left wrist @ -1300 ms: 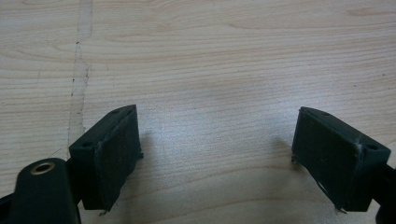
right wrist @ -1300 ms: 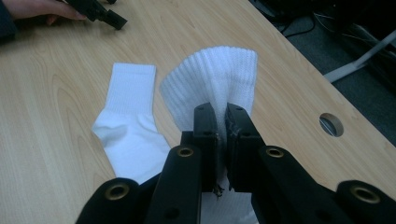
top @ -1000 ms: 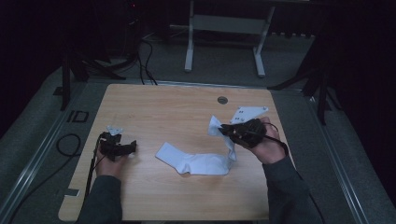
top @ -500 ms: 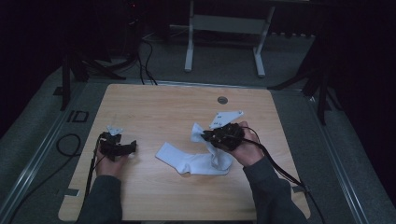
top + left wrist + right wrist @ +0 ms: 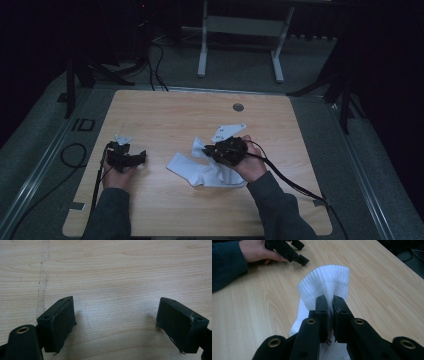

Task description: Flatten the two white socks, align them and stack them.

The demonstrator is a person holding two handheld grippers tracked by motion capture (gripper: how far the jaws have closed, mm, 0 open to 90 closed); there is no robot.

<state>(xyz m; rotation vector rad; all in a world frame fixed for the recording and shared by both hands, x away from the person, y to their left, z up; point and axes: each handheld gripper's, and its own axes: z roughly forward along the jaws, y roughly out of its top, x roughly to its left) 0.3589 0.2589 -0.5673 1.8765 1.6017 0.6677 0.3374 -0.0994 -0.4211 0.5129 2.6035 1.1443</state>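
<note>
Since 1 s ago the sock's [image 5: 207, 172] cuff has been carried leftward, folded over, by the right claw [image 5: 214, 150], clenched on it; left claw [image 5: 136, 159] is kept released, resting on surface [image 5: 165, 115].

High view overlooks the table [image 5: 165, 115]; both claw views skim its wood closely.

We seem to be in a dim lab or recording room, not a home. Our light wooden tabletop [image 5: 165, 115] stands on grey carpet [image 5: 320, 65], edged by metal rails [image 5: 37, 170], with black cables [image 5: 152, 60] trailing across the floor. Behind it we see a white metal frame stand [image 5: 240, 30] and dark stand legs [image 5: 95, 75] against unlit surroundings.
</note>
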